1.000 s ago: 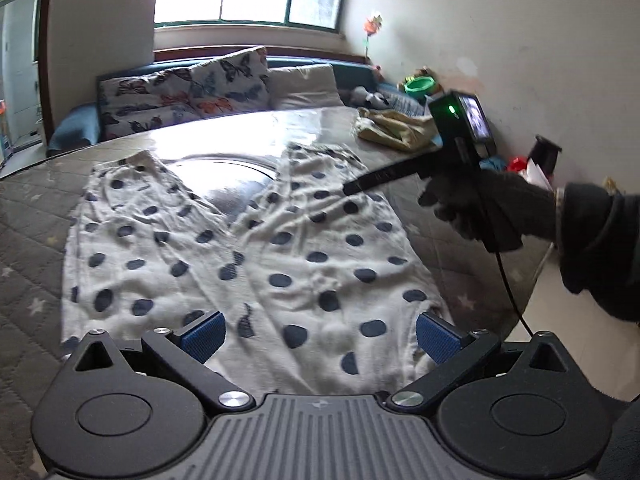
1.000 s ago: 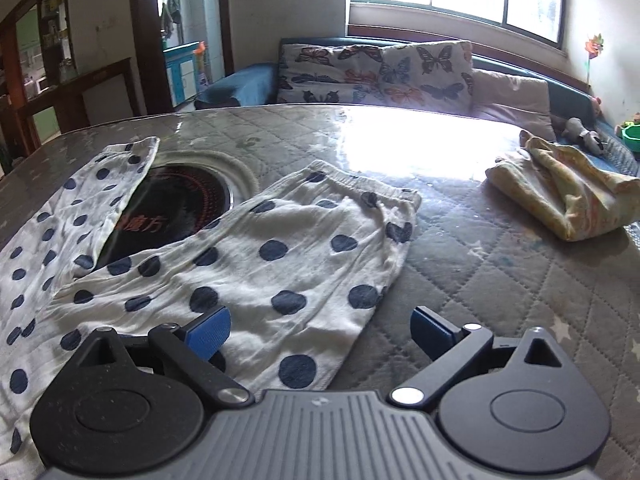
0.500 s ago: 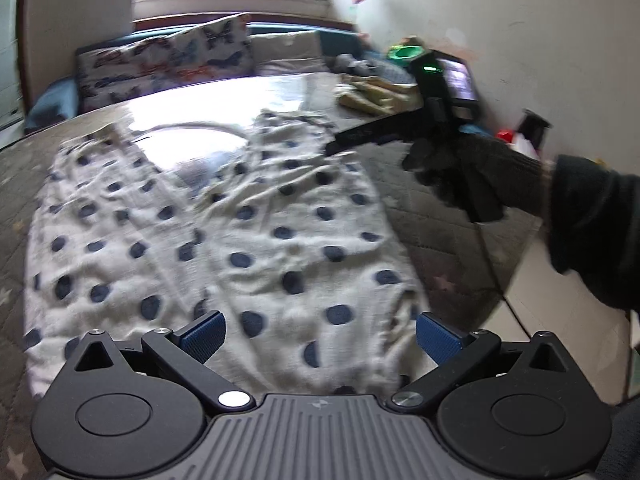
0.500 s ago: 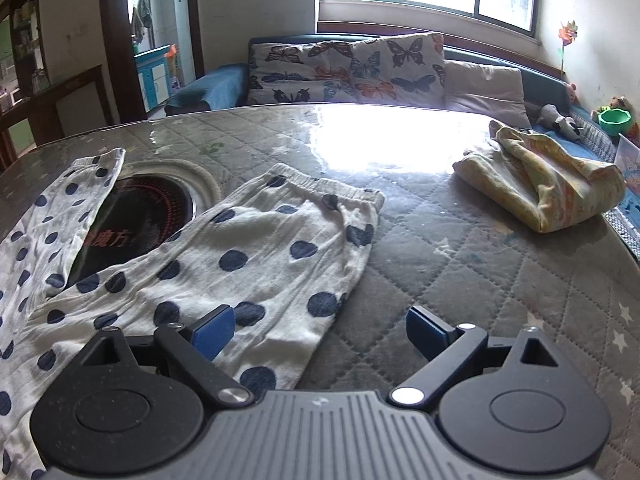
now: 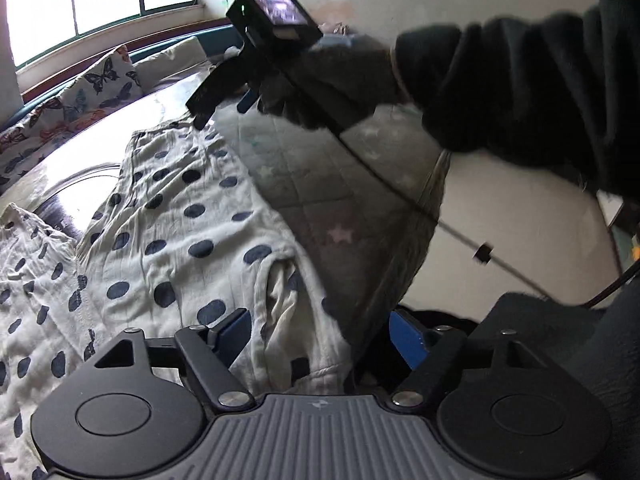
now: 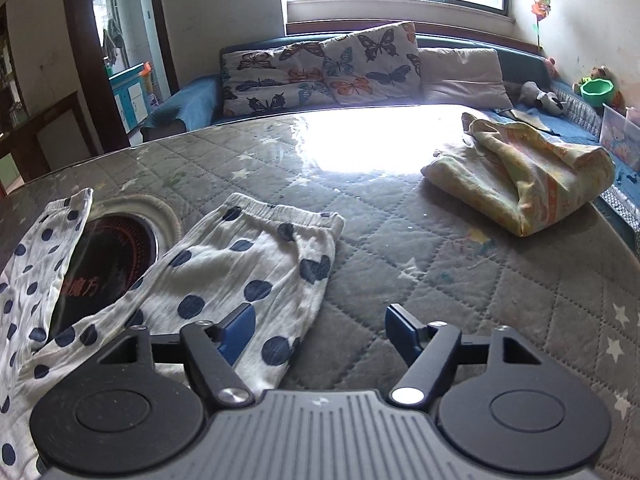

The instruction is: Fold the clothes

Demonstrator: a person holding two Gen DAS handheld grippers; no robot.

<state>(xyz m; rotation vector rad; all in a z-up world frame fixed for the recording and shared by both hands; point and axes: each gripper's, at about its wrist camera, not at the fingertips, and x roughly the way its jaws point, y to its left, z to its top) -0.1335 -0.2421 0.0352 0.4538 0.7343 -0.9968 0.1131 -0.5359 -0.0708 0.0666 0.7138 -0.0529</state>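
Room: living room with a window at the back, a sofa carrying butterfly-print cushions, and a doorway at far left.
Desk: round desk under a grey quilted star-print cover with a glossy sheet on top; an inset hotplate sits toward its left side.
Polka-dot trousers: the polka-dot trousers lie spread open and flat on the left half of the desk, legs parted around the hotplate, cuffs toward the far edge, waistband at the near edge. No fold shows in them.
Left claw: the left claw is wide open and holds nothing; its fingers straddle the waistband corner at the near edge.
Right claw: the right claw is wide open and empty, low over the outer edge of the right trouser leg; the left-wrist view shows it held in a gloved hand.
Yellow cloth: a bundled yellow cloth rests near the right edge of the desk, well apart from the trousers.
Risk, near edge: the waistband corner reaches the desk rim; a shallow pinch there could catch one layer only, or drag the garment off.
Risk, surface: the glossy cover looks slippery, so uneven pulls by the two claws could skew any fold.
Risk, hotplate: cloth borders it; whether it is warm cannot be told.
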